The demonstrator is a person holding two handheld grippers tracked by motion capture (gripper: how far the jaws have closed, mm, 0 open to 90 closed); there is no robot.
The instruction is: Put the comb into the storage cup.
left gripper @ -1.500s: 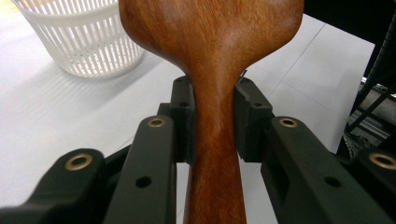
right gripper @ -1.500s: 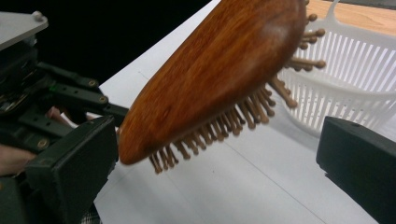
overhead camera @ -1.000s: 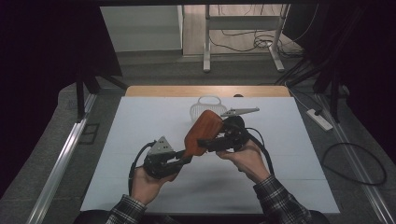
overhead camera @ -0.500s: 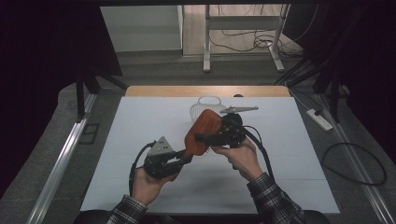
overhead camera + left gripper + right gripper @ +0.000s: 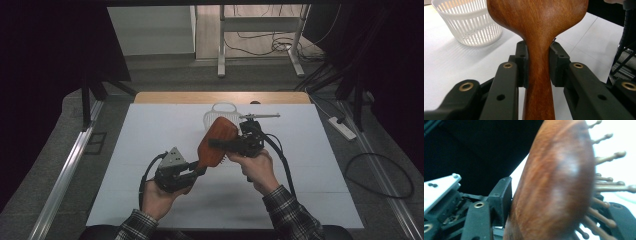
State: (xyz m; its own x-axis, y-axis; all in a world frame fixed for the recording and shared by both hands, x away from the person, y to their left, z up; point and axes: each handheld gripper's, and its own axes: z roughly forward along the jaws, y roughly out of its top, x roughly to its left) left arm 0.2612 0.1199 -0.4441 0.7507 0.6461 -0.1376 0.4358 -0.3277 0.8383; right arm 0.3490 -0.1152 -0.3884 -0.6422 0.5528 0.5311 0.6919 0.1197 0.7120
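Note:
A wooden hairbrush is held up over the white table, its bristles pointing to the right. My left gripper is shut on its narrow handle, one pad on each side. My right gripper comes in from the right across the oval head. Its jaws have just been closing with the head between them. One pad now presses on the smooth wooden back, and the other jaw sits among the bristles.
A white slatted plastic basket stands just behind the brush, also seen in the left gripper view. The table's wooden back edge lies beyond it. A power strip and cables lie on the floor at right.
The right gripper's jaws have closed in on the brush head. Both hands and the brush have stayed where they were.

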